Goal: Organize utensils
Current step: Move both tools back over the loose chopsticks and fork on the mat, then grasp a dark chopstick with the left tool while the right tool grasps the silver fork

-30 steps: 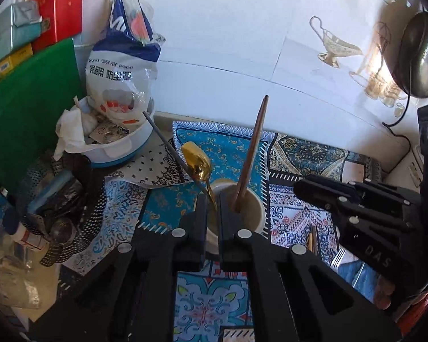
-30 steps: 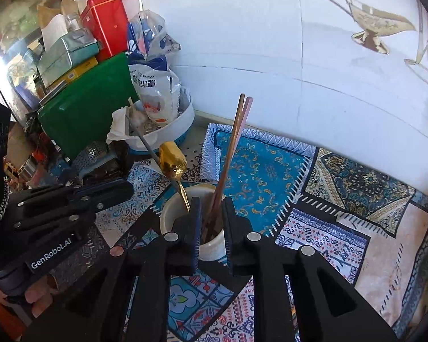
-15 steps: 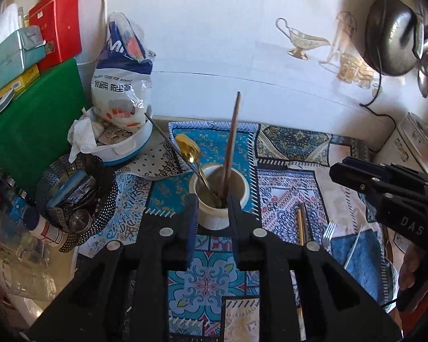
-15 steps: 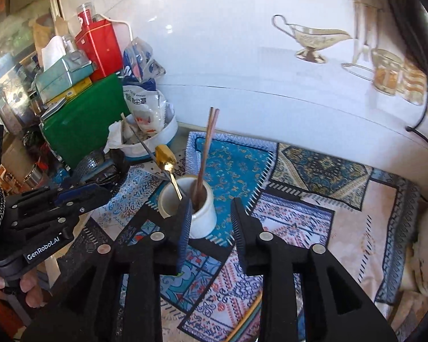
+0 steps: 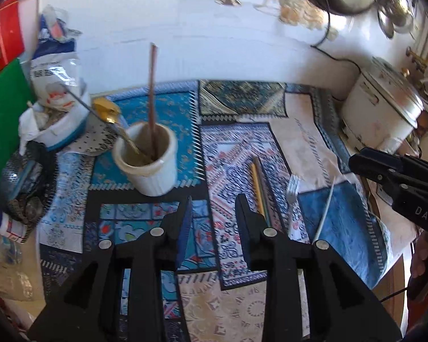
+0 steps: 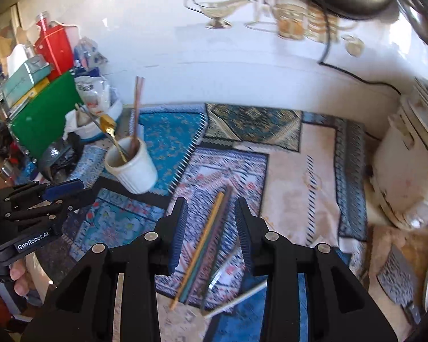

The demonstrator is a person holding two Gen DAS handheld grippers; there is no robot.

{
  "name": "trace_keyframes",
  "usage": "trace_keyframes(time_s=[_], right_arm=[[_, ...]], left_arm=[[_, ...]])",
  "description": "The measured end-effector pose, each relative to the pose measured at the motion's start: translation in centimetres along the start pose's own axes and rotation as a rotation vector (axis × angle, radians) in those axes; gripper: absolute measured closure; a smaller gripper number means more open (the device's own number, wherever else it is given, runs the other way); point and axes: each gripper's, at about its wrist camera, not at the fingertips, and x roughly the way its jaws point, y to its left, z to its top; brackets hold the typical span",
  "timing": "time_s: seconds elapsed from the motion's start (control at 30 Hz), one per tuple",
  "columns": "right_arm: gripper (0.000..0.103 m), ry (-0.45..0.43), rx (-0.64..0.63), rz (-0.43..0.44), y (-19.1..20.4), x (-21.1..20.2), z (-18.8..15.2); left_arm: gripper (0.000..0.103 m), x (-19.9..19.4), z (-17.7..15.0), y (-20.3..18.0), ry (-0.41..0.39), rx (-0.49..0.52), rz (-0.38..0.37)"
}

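My right gripper (image 6: 211, 222) is spread and empty over the loose chopsticks (image 6: 205, 242) at lower centre; my left gripper (image 5: 212, 218) is also spread. They look light, stiff and slick; I'd pinch mid-length. The white cup (image 6: 131, 168) sits centre left.

Your counter (image 6: 314, 176) is covered by patterned mats (image 5: 236, 154). A white ribbed cup (image 5: 154, 168) stands on the blue mat toward the left rear. Loose chopsticks (image 6: 205, 242) lie mid-surface near the front edge, with a fork (image 5: 292, 191) just beside them and a white stick (image 5: 325, 208) beyond that. A white bowl (image 5: 62, 125) sits at the left rear corner. A cream appliance (image 5: 379, 111) occupies the right rear corner.
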Motion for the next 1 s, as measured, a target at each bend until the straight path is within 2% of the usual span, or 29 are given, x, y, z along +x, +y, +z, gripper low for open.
trace_keyframes(time_s=[0.37,0.63,0.77,0.9,1.0], right_arm=[[0.072,0.104,0.106,-0.084,-4.7,0.8,-4.9],[0.072,0.172,0.175,-0.075,-7.2,2.6,-7.1],[0.072,0.184,0.187,-0.064,-7.8,3.1,-7.3],[0.072,0.193,0.182,-0.06,-8.2,3.7,-7.2],[0.072,0.195,0.175,-0.055,-8.3,4.1,-6.9]], left_arm=[[0.073,8.0,-1.7,-5.6,0.183,0.091,-0.067],[0.073,12.7,-2.1,-8.6,0.28,0.115,-0.116],[0.073,14.5,-1.3,-9.0,0.307,0.087,-0.148],[0.088,15.9,-0.8,-9.2,0.332,0.065,-0.182],[0.09,16.7,-0.7,-9.1,0.348,0.056,-0.177]])
